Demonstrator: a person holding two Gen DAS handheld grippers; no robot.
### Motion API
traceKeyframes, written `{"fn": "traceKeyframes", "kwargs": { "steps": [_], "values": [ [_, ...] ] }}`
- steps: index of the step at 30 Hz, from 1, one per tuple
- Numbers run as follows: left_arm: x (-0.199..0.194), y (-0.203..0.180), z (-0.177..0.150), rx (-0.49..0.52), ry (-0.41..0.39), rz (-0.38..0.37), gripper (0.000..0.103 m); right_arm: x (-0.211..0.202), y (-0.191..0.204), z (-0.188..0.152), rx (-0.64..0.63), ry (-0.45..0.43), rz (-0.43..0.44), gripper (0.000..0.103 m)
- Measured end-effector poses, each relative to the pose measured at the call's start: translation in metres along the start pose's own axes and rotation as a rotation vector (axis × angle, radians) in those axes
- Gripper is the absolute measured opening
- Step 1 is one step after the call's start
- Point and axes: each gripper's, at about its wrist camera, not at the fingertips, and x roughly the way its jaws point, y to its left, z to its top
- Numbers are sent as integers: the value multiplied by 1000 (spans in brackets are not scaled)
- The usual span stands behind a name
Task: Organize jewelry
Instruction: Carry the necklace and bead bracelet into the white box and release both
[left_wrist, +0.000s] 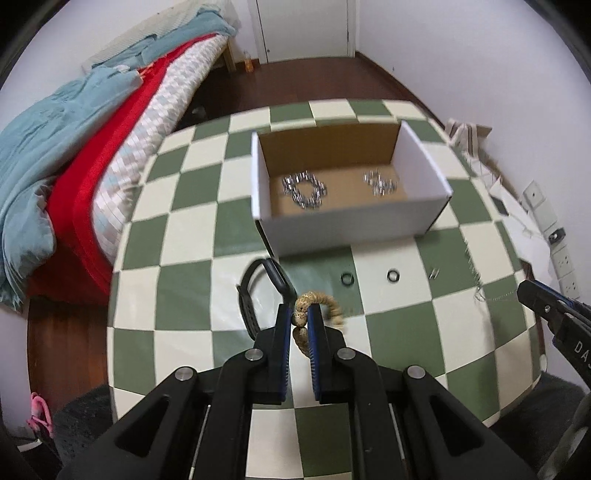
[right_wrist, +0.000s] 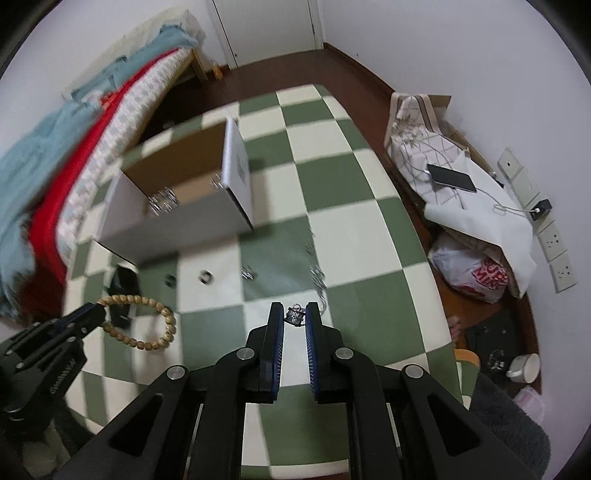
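My left gripper (left_wrist: 300, 314) is shut on a wooden bead bracelet (left_wrist: 325, 302) and holds it above the checkered table (left_wrist: 192, 280); the bracelet also shows in the right wrist view (right_wrist: 155, 325). My right gripper (right_wrist: 294, 315) is shut on a small silver pendant (right_wrist: 294, 315) whose thin chain (right_wrist: 317, 277) trails over the table. An open white cardboard box (left_wrist: 343, 221) holds two silver bracelets (left_wrist: 304, 190). Two dark rings (left_wrist: 347, 278) and a small silver piece (left_wrist: 434, 273) lie in front of the box. A black watch band (left_wrist: 258, 291) lies left of my left gripper.
A bed with red and blue bedding (left_wrist: 74, 166) stands left of the table. Bags, a phone (right_wrist: 452, 177) and wall sockets (right_wrist: 554, 236) are on the right. A door (left_wrist: 303, 29) is at the far wall.
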Motion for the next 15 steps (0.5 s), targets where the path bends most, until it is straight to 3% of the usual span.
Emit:
{"fn": "traceKeyframes", "kwargs": {
  "steps": [15],
  "values": [
    [-65,16,43,-46,-143,-25,6,-87,32,50,-29,-146,130,12]
  ]
}}
